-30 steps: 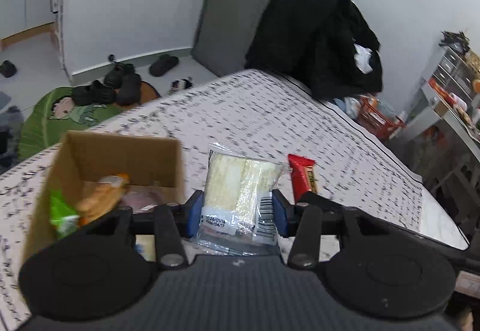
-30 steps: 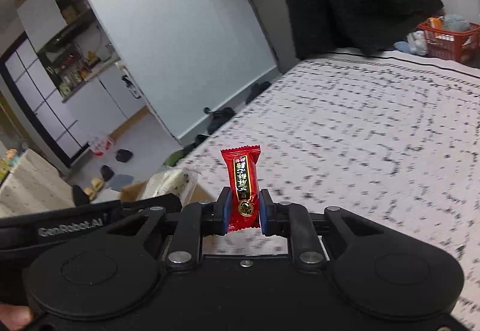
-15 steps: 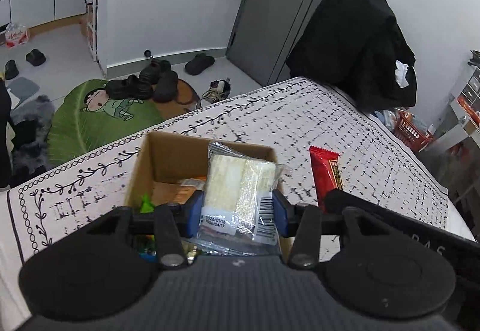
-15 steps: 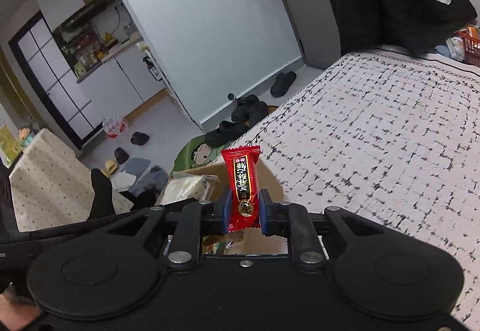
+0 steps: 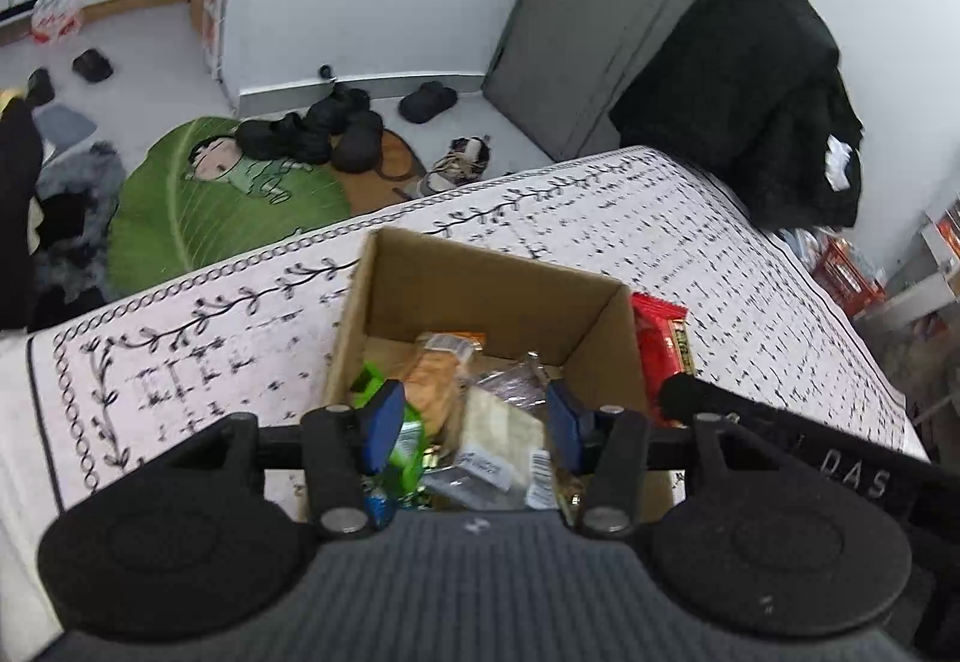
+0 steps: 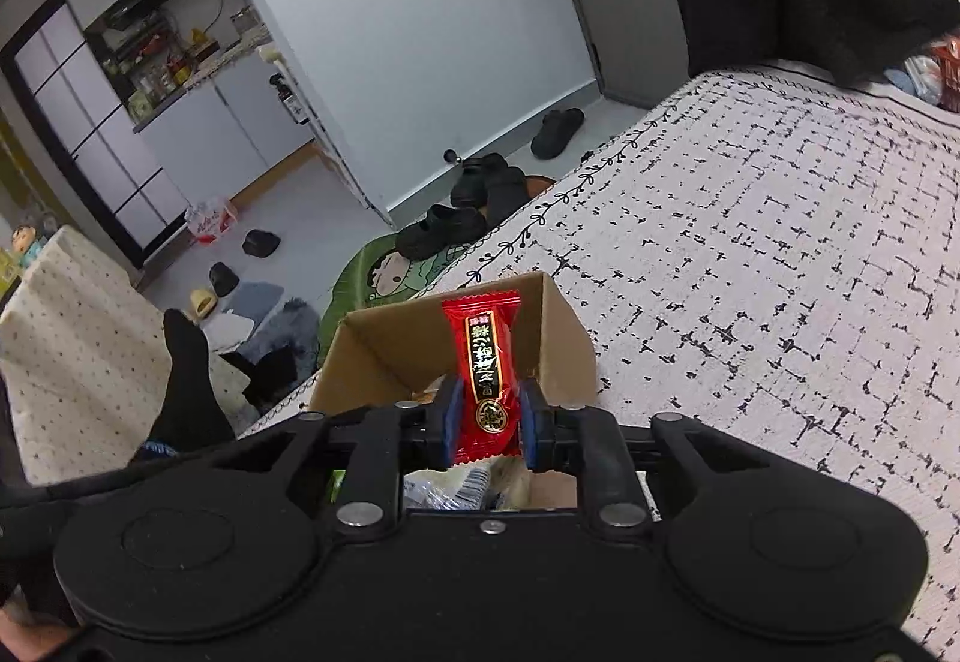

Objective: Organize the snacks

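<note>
Both grippers hung over the cardboard box (image 5: 480, 296) on the bed. The left gripper (image 5: 474, 422) had just spread its fingers, empty; the clear sandwich pack (image 5: 498, 446) lay inside below them. The right gripper (image 6: 487, 419), fingers just easing, had the red candy (image 6: 485, 362) between them, pointing toward twelve o'clock. Best to open wider, staying inside the rim.

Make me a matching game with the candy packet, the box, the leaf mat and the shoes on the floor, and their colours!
Things:
1. candy packet
2. cardboard box
3. leaf mat
4. shoes

Colours:
A. black
B. red
C. green
D. brown

Pairs: 1-B, 2-D, 3-C, 4-A
</note>
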A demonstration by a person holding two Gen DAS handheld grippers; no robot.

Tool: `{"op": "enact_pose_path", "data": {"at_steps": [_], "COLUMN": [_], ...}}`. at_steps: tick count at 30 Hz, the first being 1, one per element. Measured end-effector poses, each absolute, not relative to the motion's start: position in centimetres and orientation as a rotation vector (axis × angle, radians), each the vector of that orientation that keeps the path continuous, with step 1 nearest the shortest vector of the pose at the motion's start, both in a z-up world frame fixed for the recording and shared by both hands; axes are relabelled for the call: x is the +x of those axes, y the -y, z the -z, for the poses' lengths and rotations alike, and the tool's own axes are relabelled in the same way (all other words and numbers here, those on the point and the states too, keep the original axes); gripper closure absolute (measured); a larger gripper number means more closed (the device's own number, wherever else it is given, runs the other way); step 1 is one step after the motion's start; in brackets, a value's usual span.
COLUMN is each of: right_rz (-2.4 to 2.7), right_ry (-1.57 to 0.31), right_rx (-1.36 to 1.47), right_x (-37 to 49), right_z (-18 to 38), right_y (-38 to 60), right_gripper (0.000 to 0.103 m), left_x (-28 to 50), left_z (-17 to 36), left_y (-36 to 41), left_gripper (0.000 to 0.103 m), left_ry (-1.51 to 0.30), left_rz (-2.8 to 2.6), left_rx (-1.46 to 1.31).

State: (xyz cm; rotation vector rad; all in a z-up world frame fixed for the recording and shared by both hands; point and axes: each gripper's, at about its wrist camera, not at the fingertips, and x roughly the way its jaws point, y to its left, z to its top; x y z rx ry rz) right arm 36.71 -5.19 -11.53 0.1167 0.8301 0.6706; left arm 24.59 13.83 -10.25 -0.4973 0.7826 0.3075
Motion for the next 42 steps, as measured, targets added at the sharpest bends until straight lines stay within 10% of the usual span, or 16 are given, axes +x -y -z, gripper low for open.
{"op": "enact_pose_path", "data": {"at_steps": [3, 5, 12, 42], "right_rz": [-0.643, -0.611, -0.561, -0.475], "right_ry": [-0.808, -0.788, -0.784, -0.702], "right_rx": [0.151, 0.142, 0.118, 0.079], "right_x": [36.4, 35.9, 34.0, 23.6], "right_z": [11.0, 10.5, 8.5, 2.4], "right_y": [5.9, 6.4, 9.2, 18.4], "right_gripper": [0.032, 0.025, 0.008, 0.000], "left_x": [24.1, 23.7, 22.6, 12.6], "left_z": [9.7, 9.4, 7.7, -1.1], "left_y": [-14.2, -14.3, -13.4, -5.7], "left_gripper": [0.037, 0.019, 0.017, 0.000], "left_ry": [-0.765, -0.767, -0.796, -0.743], "left_rz": [-0.315, -0.337, -0.314, -0.179], "left_rx": [-0.502, -0.499, -0.495, -0.272]}}
